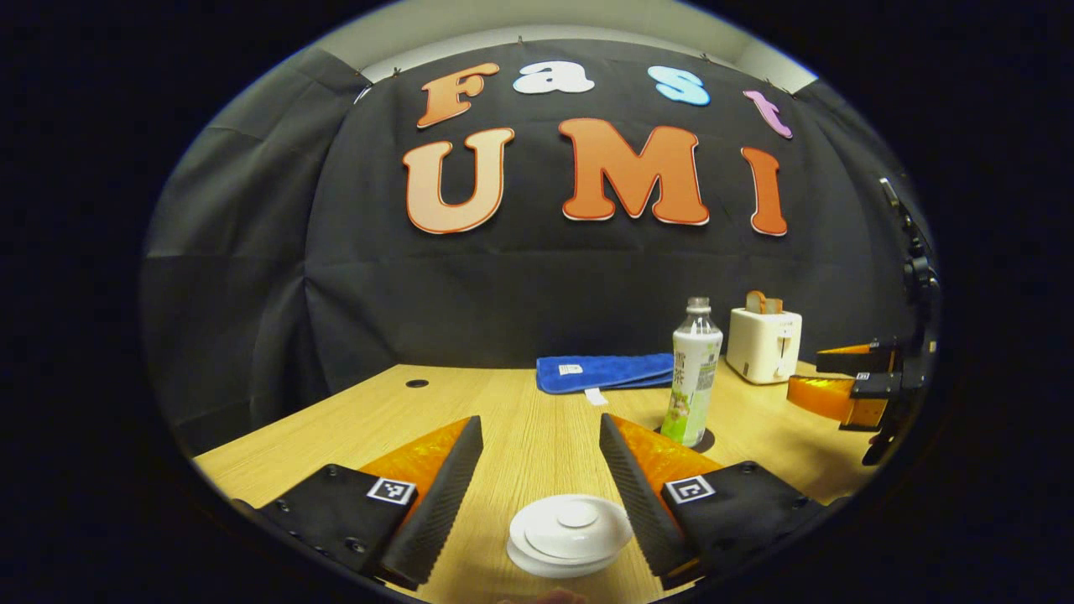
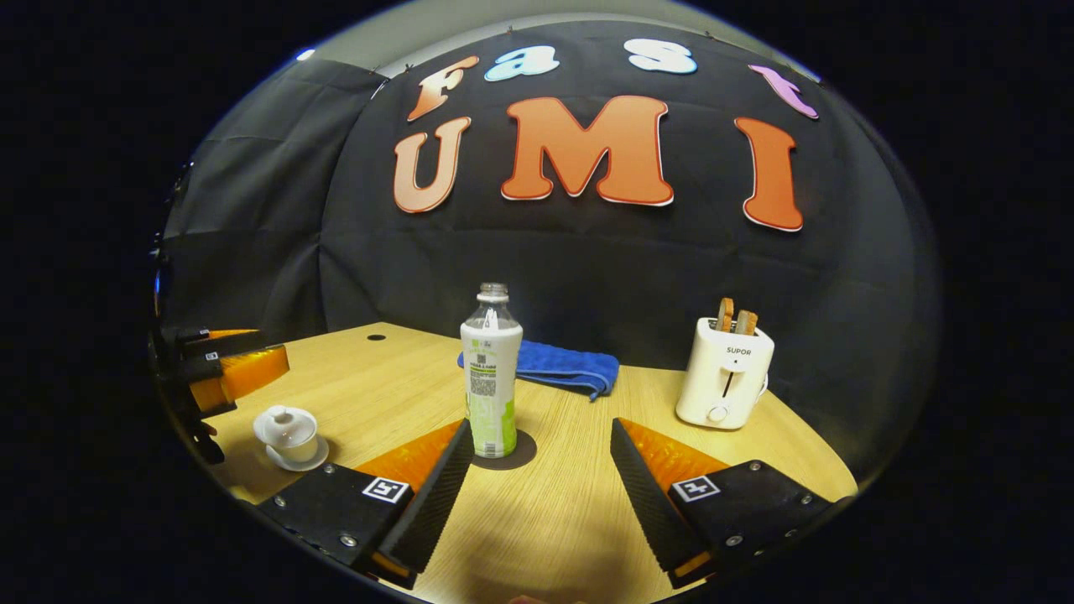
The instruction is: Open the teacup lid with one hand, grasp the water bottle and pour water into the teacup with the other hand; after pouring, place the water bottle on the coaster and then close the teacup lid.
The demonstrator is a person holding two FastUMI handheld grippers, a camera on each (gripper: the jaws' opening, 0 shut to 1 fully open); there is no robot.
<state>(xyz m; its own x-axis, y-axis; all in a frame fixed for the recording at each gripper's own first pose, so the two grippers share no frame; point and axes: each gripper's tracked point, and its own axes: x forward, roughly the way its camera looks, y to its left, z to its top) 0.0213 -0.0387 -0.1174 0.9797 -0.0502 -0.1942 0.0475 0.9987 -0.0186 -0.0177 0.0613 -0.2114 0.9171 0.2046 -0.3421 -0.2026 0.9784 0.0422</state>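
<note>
In the left gripper view, my left gripper (image 1: 541,470) hangs released, its fingers spread wide over the teacup (image 1: 569,537), which sits near the front edge of the table (image 1: 352,419) on its saucer with the lid (image 1: 577,524) on. The cup lies between the fingers, touching neither. I judge the step in hand to be taking off the lid, so I should come straight down, centre the small knob between the fingers, and pinch only the knob, lifting vertically so the cup is not dragged. Farther back stands the bottle (image 1: 695,373) on the dark coaster (image 1: 703,439), with my right gripper (image 1: 826,377) off toward the right edge.

In the right gripper view, my right gripper (image 2: 537,470) is also released and empty. The bottle (image 2: 491,377) stands upright on the coaster (image 2: 513,453) just ahead, closer to the left finger. I should shift left to centre it, then close on the labelled middle, gently, since thin plastic may buckle. The teacup (image 2: 289,432) waits near the left edge, my left gripper (image 2: 226,365) above it.
</note>
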